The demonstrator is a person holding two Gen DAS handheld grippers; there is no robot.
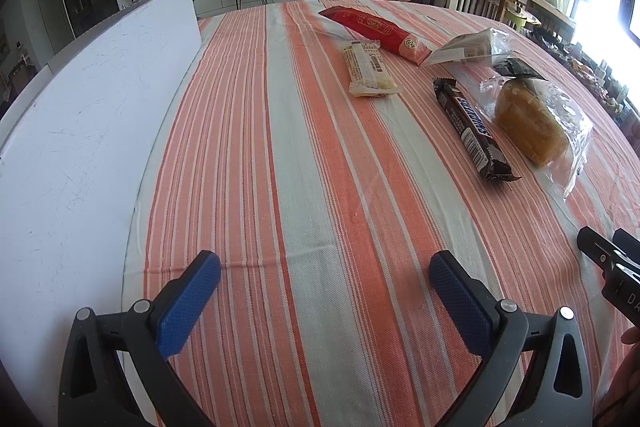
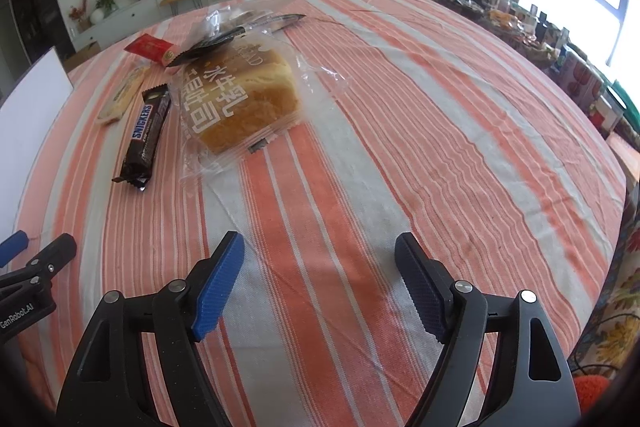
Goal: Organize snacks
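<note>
Several snacks lie on the striped cloth. A Snickers bar (image 1: 472,125) (image 2: 146,139) lies beside a bagged bread loaf (image 1: 532,125) (image 2: 240,99). Farther off lie a pale wrapped bar (image 1: 370,69) (image 2: 122,93), a red packet (image 1: 374,27) (image 2: 150,47) and a clear bag with dark trim (image 1: 474,47) (image 2: 236,23). My left gripper (image 1: 325,273) is open and empty over the cloth, well short of the snacks. My right gripper (image 2: 320,251) is open and empty, just short of the loaf.
A white board (image 1: 88,115) (image 2: 30,107) lies along the table's left side. The striped tablecloth (image 1: 280,167) (image 2: 420,127) covers the table. Cluttered items (image 2: 580,83) stand past the right edge. The other gripper shows at the right edge (image 1: 612,267) and at the left edge (image 2: 32,267).
</note>
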